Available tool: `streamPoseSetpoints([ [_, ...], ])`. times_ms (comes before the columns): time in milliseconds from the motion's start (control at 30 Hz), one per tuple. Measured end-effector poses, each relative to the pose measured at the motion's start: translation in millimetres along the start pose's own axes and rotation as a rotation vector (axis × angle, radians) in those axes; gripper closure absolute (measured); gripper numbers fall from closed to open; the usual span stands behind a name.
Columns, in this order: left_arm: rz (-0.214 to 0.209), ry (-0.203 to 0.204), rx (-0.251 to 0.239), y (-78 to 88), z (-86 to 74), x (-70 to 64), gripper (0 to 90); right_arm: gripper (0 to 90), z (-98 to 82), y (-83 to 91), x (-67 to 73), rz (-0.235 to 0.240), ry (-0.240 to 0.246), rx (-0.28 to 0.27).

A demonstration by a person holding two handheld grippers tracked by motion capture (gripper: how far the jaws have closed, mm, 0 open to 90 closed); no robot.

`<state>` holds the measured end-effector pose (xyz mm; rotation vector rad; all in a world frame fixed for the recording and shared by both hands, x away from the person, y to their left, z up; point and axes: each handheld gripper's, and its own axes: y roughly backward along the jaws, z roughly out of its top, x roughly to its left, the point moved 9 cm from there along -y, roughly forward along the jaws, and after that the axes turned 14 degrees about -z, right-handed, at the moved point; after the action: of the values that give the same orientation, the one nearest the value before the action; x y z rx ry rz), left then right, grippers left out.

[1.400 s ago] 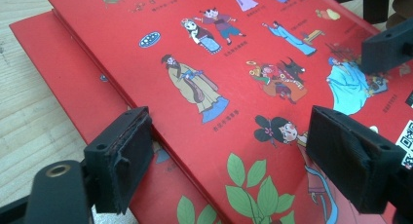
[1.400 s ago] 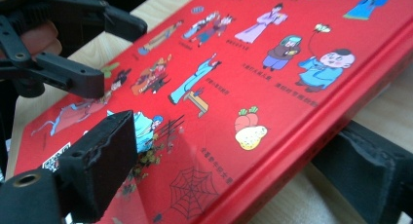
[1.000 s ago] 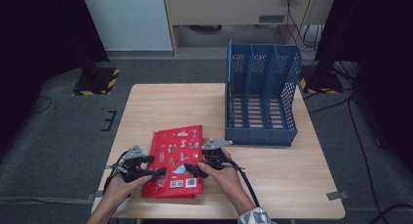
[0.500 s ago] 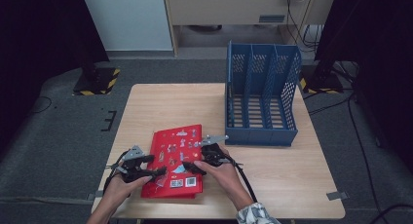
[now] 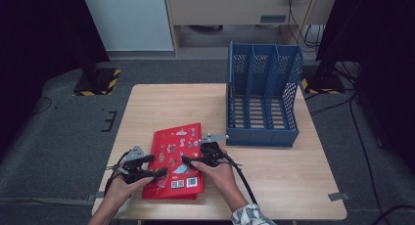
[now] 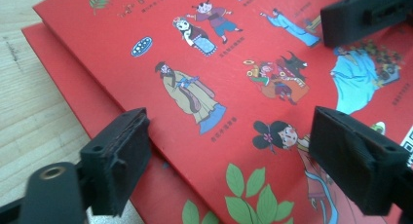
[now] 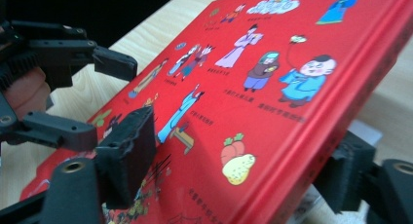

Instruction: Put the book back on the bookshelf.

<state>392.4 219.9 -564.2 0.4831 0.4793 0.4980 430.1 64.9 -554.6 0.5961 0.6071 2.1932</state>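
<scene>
1. The surface (image 5: 156, 107) is a pale wooden top, standing on grey carpet (image 5: 58, 122) in a dim room.
2. A red book (image 5: 175, 159) with cartoon figures lies on the near part of the surface, between the two claws; it appears to rest on a second red book (image 6: 53, 63) whose edge shows beneath it.
3. The left claw (image 5: 159, 173) reaches over the book's left edge. Its jaws have just been opening and stand apart, one beside the cover's edge, the other over the printed cover, pressing nothing.
4. The right claw (image 5: 188, 160) is at the book's right edge. Its jaws have just been closing with that edge between them, one above the cover and one below; the edge looks tilted up off the surface. I cannot tell whether the pads press it yet.
5. Beyond the right claw stands a blue file rack (image 5: 262, 100) with three slots, just beside the book's far right corner.
6. Farther back are a pale cabinet (image 5: 129, 19), trailing cables (image 5: 298, 10) and a yellow-black striped foot (image 5: 98, 80).
</scene>
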Motion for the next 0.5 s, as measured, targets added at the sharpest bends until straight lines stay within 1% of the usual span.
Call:
streamPoseSetpoints([
  [33,0.002,-0.002,-0.001,-0.2,0.3,0.3,11.1,28.3,2.1,1.2,0.3,-0.006,0.011,-0.015],
  [100,0.001,0.008,-0.008,-0.4,0.8,1.1,8.6,31.9,5.6,3.8,1.6,-0.008,0.019,-0.035],
  [133,0.001,0.012,-0.007,-0.2,0.6,1.4,7.8,33.8,7.5,5.4,1.9,-0.008,0.011,-0.04],
  [300,0.006,0.027,-0.011,-0.6,0.3,3.3,4.9,37.6,9.7,6.5,1.3,0.001,-0.006,-0.044],
  [400,0.0,0.045,-0.016,-0.3,-0.1,4.0,3.5,40.6,11.8,7.7,1.3,0.008,-0.023,-0.056],
  [433,-0.001,0.045,-0.017,-0.1,0.0,4.1,3.2,41.6,12.6,8.2,0.9,0.008,-0.02,-0.062],
  [500,-0.004,0.049,-0.02,0.3,0.3,4.2,2.7,43.5,14.3,10.1,1.7,0.018,-0.029,-0.07],
])
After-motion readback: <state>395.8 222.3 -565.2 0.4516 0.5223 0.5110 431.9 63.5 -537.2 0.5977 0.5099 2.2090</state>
